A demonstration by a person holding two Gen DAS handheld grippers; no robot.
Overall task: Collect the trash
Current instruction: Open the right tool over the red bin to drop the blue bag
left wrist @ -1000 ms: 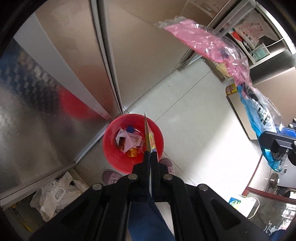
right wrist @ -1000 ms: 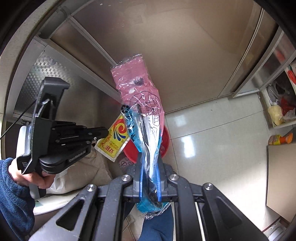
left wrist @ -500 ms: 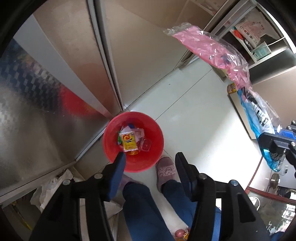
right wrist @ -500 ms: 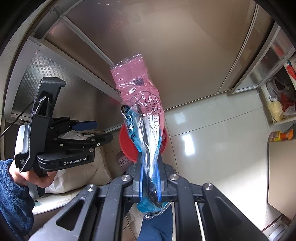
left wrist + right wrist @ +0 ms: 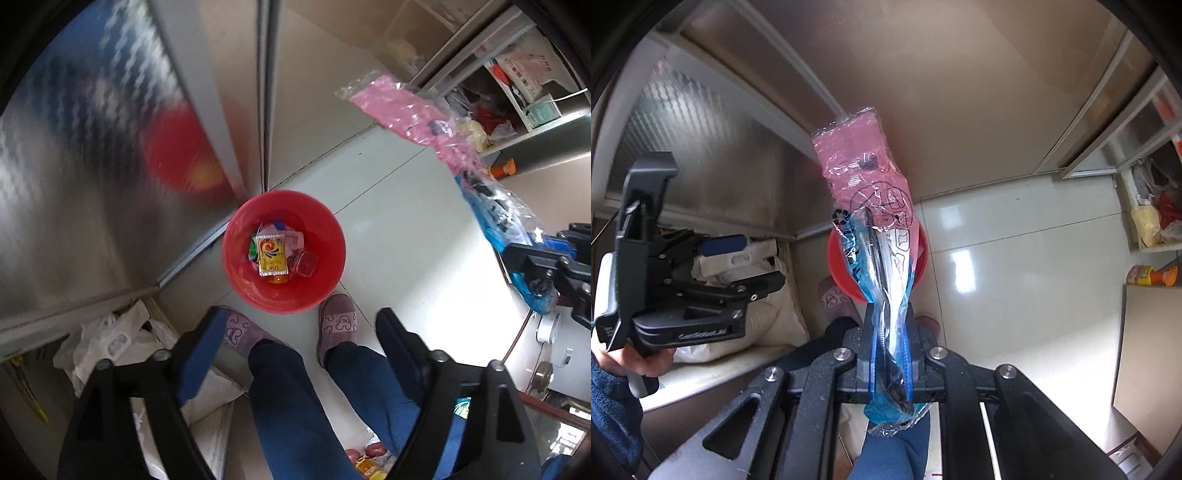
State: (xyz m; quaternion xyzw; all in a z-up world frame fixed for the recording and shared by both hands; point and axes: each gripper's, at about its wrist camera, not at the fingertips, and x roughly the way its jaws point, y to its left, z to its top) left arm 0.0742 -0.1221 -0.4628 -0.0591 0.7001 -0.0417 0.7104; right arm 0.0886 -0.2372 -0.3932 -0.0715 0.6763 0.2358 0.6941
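A red bucket [image 5: 240,284] stands on the tiled floor straight below my left gripper [image 5: 301,317]. That gripper's jaws are opening wide, with nothing between them. A yellow snack packet [image 5: 272,254] lies in the bucket on top of other wrappers. My right gripper [image 5: 888,321] is shut on a long pink and blue plastic wrapper [image 5: 864,177], which sticks out over the bucket [image 5: 836,266]. In the left wrist view the same wrapper [image 5: 417,114] hangs at the right, above the right gripper [image 5: 546,266]. In the right wrist view a hand [image 5: 646,362] holds the left gripper [image 5: 761,262].
The person's legs and purple slippers [image 5: 338,325] stand right beside the bucket. White plastic bags [image 5: 110,339] lie at the lower left by the steel cabinet doors [image 5: 92,166]. Shelves with packets [image 5: 1152,218] and an orange bottle [image 5: 1148,275] are at the right.
My left gripper opened and let go of the yellow packet, which dropped into the red bucket. My right gripper sank a little, still shut on the wrapper.
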